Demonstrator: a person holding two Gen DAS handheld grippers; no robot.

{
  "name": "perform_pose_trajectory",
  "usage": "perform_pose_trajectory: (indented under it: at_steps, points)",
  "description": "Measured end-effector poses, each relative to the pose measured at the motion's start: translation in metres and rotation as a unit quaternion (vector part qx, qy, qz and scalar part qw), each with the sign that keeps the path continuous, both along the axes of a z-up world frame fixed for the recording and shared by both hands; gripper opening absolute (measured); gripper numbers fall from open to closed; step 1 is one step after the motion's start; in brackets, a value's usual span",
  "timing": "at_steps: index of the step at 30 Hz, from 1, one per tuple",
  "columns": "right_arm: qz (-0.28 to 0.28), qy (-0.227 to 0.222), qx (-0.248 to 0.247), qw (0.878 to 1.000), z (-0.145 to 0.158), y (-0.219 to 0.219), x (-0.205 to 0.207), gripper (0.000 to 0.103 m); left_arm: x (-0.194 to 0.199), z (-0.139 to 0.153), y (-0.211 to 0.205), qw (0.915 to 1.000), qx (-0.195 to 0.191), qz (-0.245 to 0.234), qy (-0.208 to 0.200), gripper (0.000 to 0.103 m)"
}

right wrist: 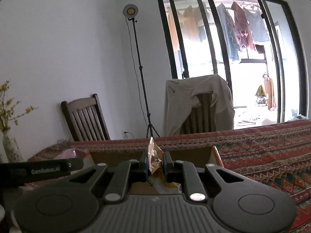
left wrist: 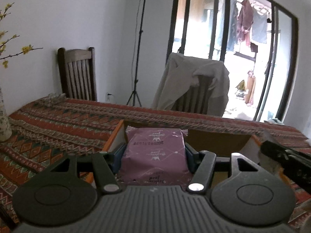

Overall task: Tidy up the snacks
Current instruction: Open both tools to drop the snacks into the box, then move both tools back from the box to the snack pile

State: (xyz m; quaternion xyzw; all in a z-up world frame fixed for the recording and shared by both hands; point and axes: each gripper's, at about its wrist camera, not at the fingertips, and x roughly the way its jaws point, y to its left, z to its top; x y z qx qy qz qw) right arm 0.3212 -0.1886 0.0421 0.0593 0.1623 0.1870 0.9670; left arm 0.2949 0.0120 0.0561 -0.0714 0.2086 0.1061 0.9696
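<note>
Left wrist view: left gripper [left wrist: 154,151] clamped on a purple snack pack [left wrist: 154,153], jaws about half spread, blue pads pressing both sides of the pack. Pack sits centre frame, above the open cardboard box [left wrist: 213,139] on the patterned tablecloth [left wrist: 58,128]. Right gripper's black body pokes in at the right edge [left wrist: 287,161]. Wooden chair [left wrist: 77,73] upper left, chair draped with a beige garment [left wrist: 194,83] centre, light stand [left wrist: 139,44] between them, vase with yellow flowers at left edge [left wrist: 3,120].

Right wrist view: right gripper [right wrist: 155,164] jaws pinched nearly together on a thin golden-brown snack packet [right wrist: 154,158], held edge-up in lower centre, over the same box [right wrist: 194,154]. Yellow wrappers [right wrist: 165,184] lie in the box below the jaws. Left gripper's body at lower left [right wrist: 44,169], purple pack partly visible behind it [right wrist: 70,153].
</note>
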Motion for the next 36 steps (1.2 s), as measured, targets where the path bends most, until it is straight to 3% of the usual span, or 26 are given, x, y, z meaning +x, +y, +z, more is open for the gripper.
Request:
perform_pose_trajectory:
  at_steps: [9, 12, 14, 16, 17, 28, 36]
  points:
    - [-0.006, 0.010, 0.007, 1.000, -0.005, -0.002, 0.001, 0.016, 0.002, -0.011, 0.005, 0.9999, -0.004, -0.003, 0.010, 0.063]
    - [-0.012, 0.022, 0.017, 1.000, -0.007, -0.008, 0.005, 0.019, -0.003, -0.010, 0.006, 1.0000, -0.006, -0.001, -0.003, 0.079]
    - [-0.011, 0.028, 0.025, 0.999, -0.007, -0.011, 0.005, 0.038, -0.008, -0.007, 0.006, 0.9998, -0.006, 0.009, -0.017, 0.102]
    - [-0.015, 0.030, 0.023, 0.999, -0.008, -0.011, 0.003, 0.094, -0.013, -0.005, 0.006, 0.9994, -0.007, 0.019, -0.030, 0.103]
    - [-0.019, 0.026, 0.020, 0.999, -0.007, -0.011, 0.001, 0.103, -0.014, -0.004, 0.007, 0.9993, -0.009, 0.017, -0.031, 0.103]
    - [-0.028, 0.027, 0.010, 0.999, -0.006, -0.009, -0.002, 0.103, -0.018, 0.000, 0.008, 0.9990, -0.019, 0.024, -0.031, 0.103]
    - [-0.020, 0.008, 0.013, 1.000, 0.014, -0.013, -0.018, 0.103, -0.037, 0.025, 0.004, 0.9984, -0.023, 0.023, -0.047, 0.103]
